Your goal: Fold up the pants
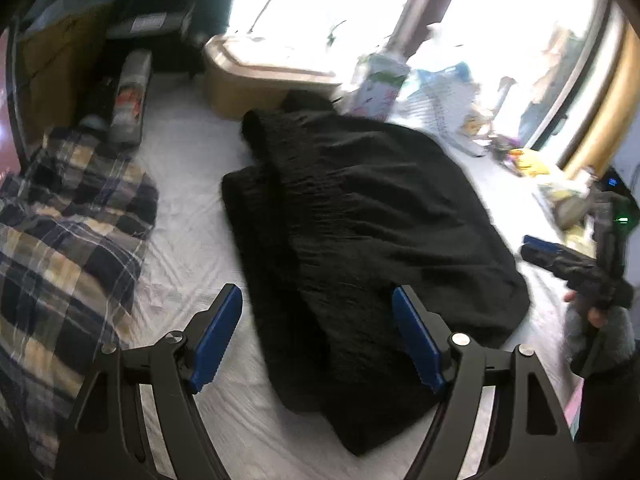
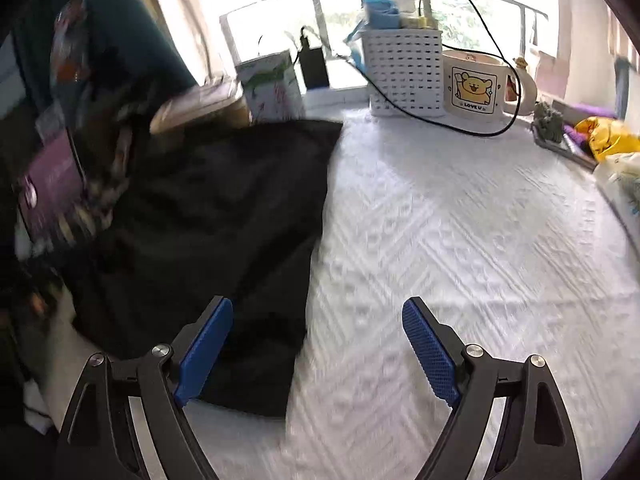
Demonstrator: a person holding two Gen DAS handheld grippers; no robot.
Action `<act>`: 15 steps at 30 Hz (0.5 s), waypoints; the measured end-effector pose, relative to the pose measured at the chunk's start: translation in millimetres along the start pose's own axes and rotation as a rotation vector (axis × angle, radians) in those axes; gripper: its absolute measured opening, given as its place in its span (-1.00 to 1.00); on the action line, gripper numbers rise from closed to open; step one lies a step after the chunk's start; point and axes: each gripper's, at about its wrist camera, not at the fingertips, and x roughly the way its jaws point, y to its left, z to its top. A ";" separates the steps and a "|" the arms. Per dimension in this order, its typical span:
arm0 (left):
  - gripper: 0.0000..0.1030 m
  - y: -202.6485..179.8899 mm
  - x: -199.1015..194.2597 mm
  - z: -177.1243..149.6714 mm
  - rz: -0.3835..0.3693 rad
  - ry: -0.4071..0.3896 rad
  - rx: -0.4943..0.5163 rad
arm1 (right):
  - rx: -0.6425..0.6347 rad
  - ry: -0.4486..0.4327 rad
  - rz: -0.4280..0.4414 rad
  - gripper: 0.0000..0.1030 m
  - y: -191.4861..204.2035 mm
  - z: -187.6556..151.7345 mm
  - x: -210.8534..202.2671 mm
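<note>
Pants, black, lie bunched and partly folded on white bedspread; left gripper hovers over their near edge, jaws wide apart, empty; right gripper likewise spread and empty, above pants' edge; left view alone shows plaid blanket; right view alone shows bear mug, white basket, black cable.

Black pants lie on white bedspread.
</note>
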 end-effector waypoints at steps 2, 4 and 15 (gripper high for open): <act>0.51 -0.2 7.1 6.5 -0.001 0.011 0.000 | 0.035 0.012 0.031 0.70 -1.6 8.1 8.9; 0.53 -5.2 10.5 8.8 0.017 0.028 0.026 | 0.076 0.046 0.060 0.70 -0.2 11.8 18.5; 0.69 -6.5 17.0 9.8 -0.019 -0.004 0.045 | 0.049 0.031 0.174 0.34 15.2 29.6 41.0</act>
